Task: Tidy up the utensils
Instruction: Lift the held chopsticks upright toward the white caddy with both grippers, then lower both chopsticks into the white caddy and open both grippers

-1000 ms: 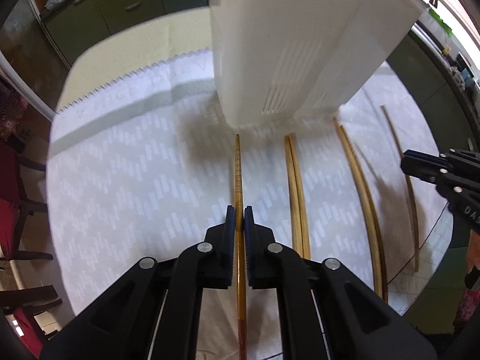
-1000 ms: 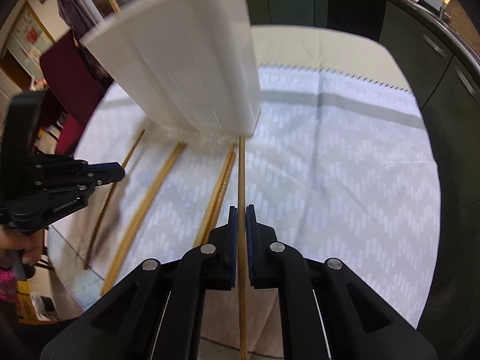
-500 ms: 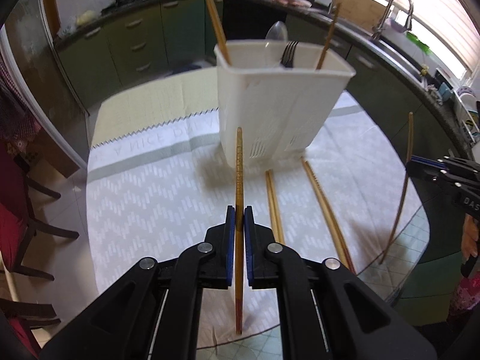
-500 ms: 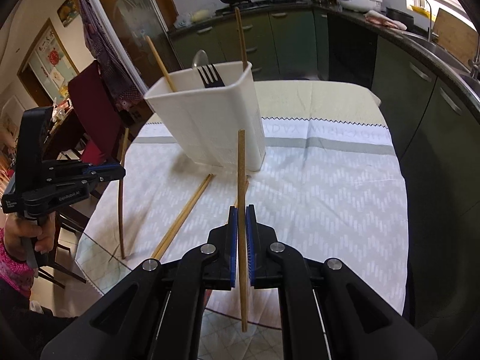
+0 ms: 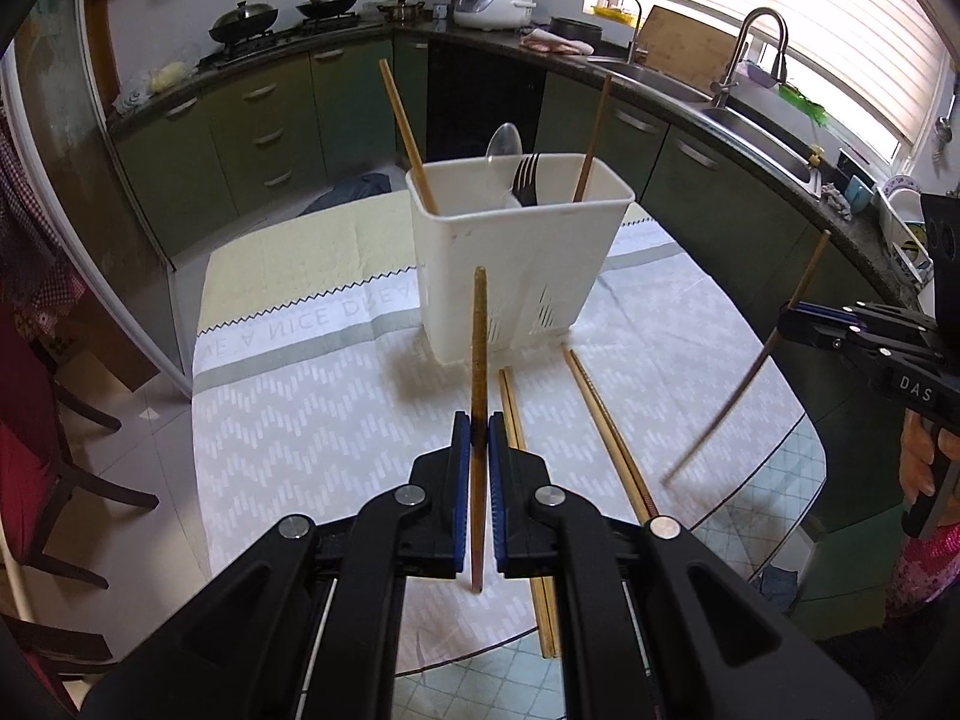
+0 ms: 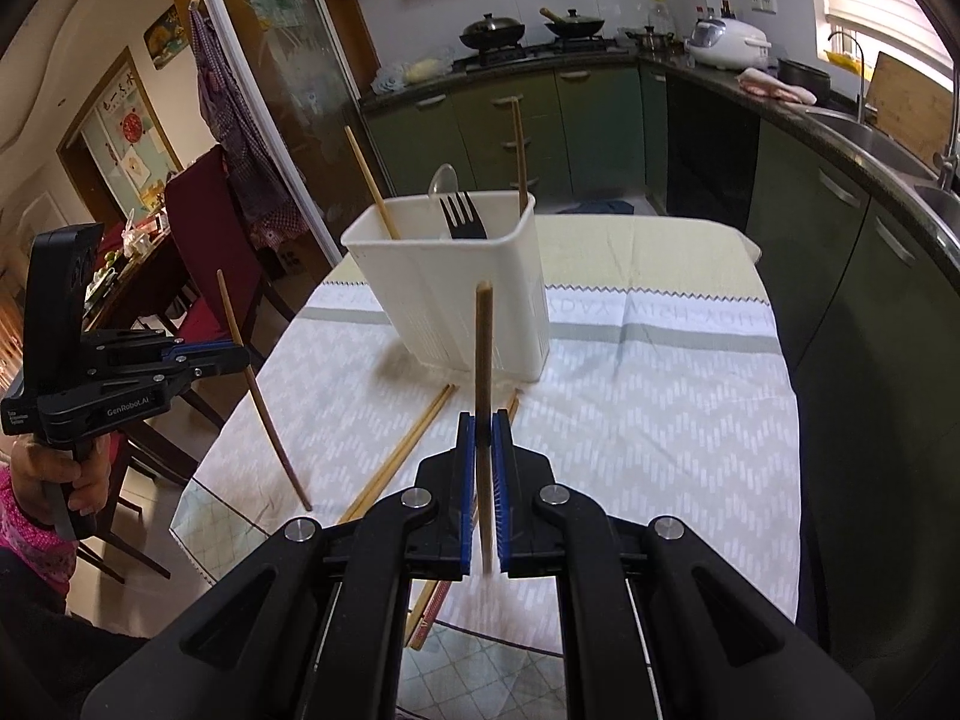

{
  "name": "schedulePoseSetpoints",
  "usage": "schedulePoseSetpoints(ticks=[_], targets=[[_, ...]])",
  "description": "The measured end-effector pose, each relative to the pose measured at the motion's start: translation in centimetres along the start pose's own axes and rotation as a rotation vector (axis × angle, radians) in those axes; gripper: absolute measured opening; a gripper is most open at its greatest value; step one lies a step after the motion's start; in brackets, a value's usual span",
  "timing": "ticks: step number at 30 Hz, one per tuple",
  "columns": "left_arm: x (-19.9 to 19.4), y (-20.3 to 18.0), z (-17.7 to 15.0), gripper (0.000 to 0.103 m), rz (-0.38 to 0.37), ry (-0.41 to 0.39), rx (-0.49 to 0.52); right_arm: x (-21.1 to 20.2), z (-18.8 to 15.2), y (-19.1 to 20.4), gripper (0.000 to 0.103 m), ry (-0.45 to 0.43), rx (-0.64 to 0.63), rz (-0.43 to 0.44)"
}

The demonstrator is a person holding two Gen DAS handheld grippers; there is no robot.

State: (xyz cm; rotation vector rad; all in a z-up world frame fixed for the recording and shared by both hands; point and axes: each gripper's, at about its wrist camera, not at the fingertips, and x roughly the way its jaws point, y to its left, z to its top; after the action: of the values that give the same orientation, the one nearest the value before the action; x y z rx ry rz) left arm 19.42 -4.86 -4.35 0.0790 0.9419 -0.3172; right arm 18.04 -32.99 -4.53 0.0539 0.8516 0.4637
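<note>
Between each gripper's [image 5: 479, 429] jaws: one chopstick [image 5: 478, 336].

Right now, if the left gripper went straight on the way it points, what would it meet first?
Probably the white utensil holder. The left gripper, jaws shut on a chopstick, points at the holder's near wall above the tablecloth. Nothing else shows between them, though depth is hard to judge.

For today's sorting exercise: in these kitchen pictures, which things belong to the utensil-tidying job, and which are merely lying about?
Belong to the job:
- left gripper and right gripper, each clamping a wooden chopstick
- white plastic utensil caddy
- wooden chopsticks lying on the cloth
- black fork in the caddy

Lying about:
- white rice cooker
- lidded woks
- wooden cutting board
</note>
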Motion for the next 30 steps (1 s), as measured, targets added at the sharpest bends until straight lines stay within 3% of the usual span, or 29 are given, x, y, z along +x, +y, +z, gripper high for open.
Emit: schedulePoseSetpoints(ticks=[7, 17, 25, 30], targets=[[-1.0, -0.2, 1.0, 0.006, -0.005, -0.033, 0.007, -1.1, 1.2, 0.7, 0.006, -0.029, -0.021, 0.004], [-5.0, -1.2, 5.9, 0.006, -0.058, -0.118, 0.027, -4.3, 5.6, 2.1, 0.006, -0.098, -0.066, 0.015], [-10.5, -1.7, 11.6, 0.006, -0.066, -0.294, 0.031, -8.4, 11.5, 3.2, 0.006, -0.230, -0.089, 0.024], [-10.7, -1.1, 14.5, 0.006, -0.046, -0.367, 0.012, -8.7, 14.8, 3.4, 0.006, -0.285, -0.078, 0.022]])
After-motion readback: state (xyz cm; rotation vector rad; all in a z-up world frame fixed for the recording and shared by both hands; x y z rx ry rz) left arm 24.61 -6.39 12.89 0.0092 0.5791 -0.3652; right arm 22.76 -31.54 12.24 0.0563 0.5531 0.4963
